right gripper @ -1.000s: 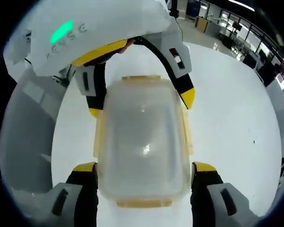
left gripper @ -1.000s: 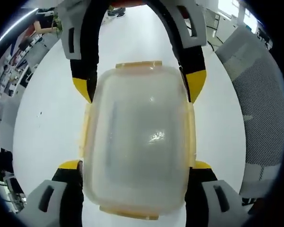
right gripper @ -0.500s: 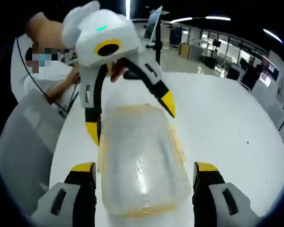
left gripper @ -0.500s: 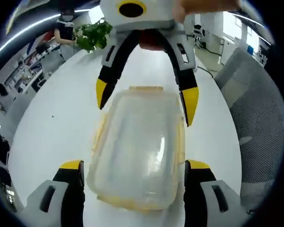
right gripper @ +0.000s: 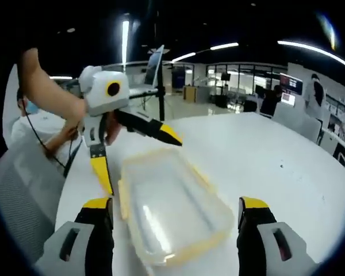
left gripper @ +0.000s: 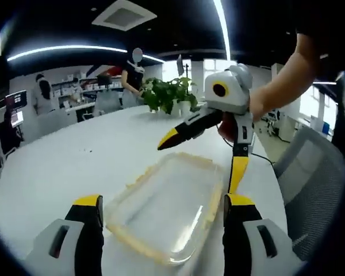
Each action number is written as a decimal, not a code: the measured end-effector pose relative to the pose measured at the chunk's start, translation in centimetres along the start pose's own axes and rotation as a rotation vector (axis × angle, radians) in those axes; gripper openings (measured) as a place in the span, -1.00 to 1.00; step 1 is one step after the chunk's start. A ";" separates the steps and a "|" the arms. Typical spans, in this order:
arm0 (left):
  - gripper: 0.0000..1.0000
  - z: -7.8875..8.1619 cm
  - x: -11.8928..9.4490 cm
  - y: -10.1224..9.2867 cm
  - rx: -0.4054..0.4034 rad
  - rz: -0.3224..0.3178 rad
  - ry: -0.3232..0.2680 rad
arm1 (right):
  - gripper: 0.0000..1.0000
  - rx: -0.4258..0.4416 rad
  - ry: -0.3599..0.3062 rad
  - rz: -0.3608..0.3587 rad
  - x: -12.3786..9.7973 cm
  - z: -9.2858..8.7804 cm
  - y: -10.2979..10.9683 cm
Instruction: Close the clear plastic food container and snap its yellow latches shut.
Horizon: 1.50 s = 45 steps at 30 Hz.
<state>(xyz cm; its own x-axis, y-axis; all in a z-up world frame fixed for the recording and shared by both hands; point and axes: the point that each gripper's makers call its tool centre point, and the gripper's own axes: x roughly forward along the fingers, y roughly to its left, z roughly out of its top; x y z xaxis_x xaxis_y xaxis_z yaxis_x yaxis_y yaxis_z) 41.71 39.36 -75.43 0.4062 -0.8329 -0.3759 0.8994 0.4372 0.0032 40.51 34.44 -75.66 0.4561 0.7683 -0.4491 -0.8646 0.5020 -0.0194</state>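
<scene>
Clearly visible: one white table (left gripper: 75, 155), one clear lidded container (left gripper: 167, 210) with yellow latches lying on it, and two grippers, left (right gripper: 139, 150) and right (left gripper: 202, 156), both spread wide, lifted above it, holding nothing.

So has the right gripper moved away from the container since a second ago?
Yes. In the left gripper view the right gripper, which straddled the container before, has lifted up and back off it, while the container stays on the white table.
</scene>
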 end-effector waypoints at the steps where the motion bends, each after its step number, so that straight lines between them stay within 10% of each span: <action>1: 0.76 -0.2 0.0 0.2 -0.013 0.020 -0.013 | 0.87 0.001 -0.009 -0.014 0.0 -0.1 0.2; 12: 0.90 -0.6 -0.3 1.1 -0.054 0.125 -0.082 | 0.95 0.057 -0.099 -0.167 -0.3 -0.9 -0.7; 45: 0.81 -2.7 -3.9 -1.7 -0.175 0.180 -0.059 | 0.86 0.171 0.007 -0.210 -4.8 -4.2 1.7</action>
<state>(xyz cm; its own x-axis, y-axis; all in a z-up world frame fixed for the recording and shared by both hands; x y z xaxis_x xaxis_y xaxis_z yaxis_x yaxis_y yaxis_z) 38.10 42.80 -76.46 0.5703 -0.7527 -0.3288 0.7724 0.6277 -0.0972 36.00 29.90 -77.31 0.6199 0.6376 -0.4574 -0.7028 0.7104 0.0379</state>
